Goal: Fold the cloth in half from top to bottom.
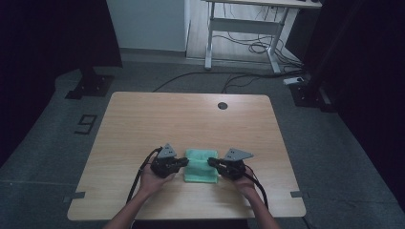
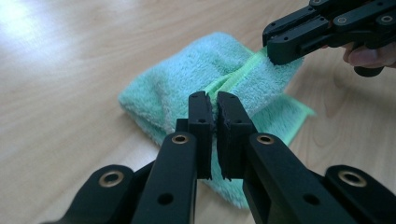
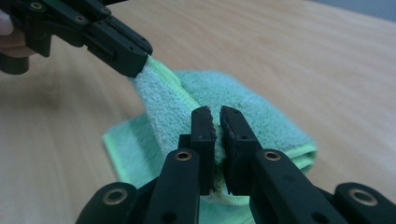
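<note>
With the left gripper [image 2: 212, 109] and right gripper [image 3: 214, 122] each clamped on only the cloth's [image 1: 201, 166] thin hem, uneven pulling could slip it free, spoiling the fold.

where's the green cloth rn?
High view: the green cloth lies folded near the table's front edge, middle, between the left tool and right tool, each shut on one end of its top hem.

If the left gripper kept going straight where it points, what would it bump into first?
Probably the right gripper. The left gripper points across the green towel it pinches, straight at it, though depth is hard to judge.
</note>
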Motion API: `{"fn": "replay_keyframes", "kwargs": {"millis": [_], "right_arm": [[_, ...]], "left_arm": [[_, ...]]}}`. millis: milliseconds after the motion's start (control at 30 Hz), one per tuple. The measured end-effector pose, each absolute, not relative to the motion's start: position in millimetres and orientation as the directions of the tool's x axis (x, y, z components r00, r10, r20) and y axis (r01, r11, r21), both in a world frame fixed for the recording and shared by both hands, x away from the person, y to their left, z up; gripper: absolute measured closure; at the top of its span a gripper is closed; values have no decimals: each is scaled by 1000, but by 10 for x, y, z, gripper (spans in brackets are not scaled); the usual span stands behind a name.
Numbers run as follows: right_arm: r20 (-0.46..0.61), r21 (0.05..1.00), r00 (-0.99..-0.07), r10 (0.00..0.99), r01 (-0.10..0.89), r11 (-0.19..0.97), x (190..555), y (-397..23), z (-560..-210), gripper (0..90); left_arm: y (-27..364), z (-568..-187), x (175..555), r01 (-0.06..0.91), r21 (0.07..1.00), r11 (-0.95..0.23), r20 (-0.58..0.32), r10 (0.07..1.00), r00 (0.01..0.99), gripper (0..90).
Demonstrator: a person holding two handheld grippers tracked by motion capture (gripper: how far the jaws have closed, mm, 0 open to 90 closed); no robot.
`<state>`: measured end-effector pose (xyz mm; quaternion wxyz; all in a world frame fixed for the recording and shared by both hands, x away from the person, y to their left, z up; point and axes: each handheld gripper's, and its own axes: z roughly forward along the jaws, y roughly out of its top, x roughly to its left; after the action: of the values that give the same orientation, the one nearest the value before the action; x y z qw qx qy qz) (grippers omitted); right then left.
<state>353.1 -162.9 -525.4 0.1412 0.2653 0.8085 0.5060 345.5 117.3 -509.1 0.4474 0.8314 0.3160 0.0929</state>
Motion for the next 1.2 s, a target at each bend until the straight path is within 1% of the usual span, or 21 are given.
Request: {"fn": "replay_keyframes", "kwargs": {"millis": [200,267,467,500,600,667,733,800,900,1000,1133,1200], "right_arm": [[46,881,-825,563,299,367,3428,-1662,-5362,821],[47,875,-826,562,305,376,3405,-1676,-5394,807],[32,861,-835,549,302,410,3345,-1660,-5442,751],[30,860,-835,549,302,412,3341,-1657,-5443,727],[30,853,-829,559,312,418,3317,-1663,-5455,621],[24,852,-816,577,318,415,3286,-1689,-5459,537],[33,854,-806,591,330,402,3251,-1729,-5438,485],[43,867,-801,598,327,376,3211,-1777,-5387,454],[54,890,-793,607,314,330,3172,-1826,-5261,433],[55,893,-788,613,313,322,3205,-1771,-5166,449],[44,874,-796,604,324,363,3272,-1598,-5228,472],[59,865,-785,616,349,362,3331,-1536,-5293,496]], "left_arm": [[1124,-5215,3333,438,788,-432,-119,592,797,834],[1112,-5262,3318,438,781,-446,-107,595,797,826],[1120,-5328,3311,448,772,-451,-108,602,791,805],[1115,-5333,3300,444,770,-458,-102,599,794,785],[1104,-5336,3261,441,760,-478,-101,583,806,648],[1104,-5323,3227,439,750,-495,-101,570,815,520],[1126,-5281,3189,423,764,-486,-92,567,818,478],[1156,-5209,3172,414,786,-459,-100,567,818,444],[1170,-5129,3175,408,802,-436,-106,568,816,446],[1107,-5053,3265,411,803,-431,-110,571,814,463],[1013,-5136,3393,445,777,-445,-127,581,804,490],[980,-5188,3455,458,767,-448,-134,587,798,508]]}}
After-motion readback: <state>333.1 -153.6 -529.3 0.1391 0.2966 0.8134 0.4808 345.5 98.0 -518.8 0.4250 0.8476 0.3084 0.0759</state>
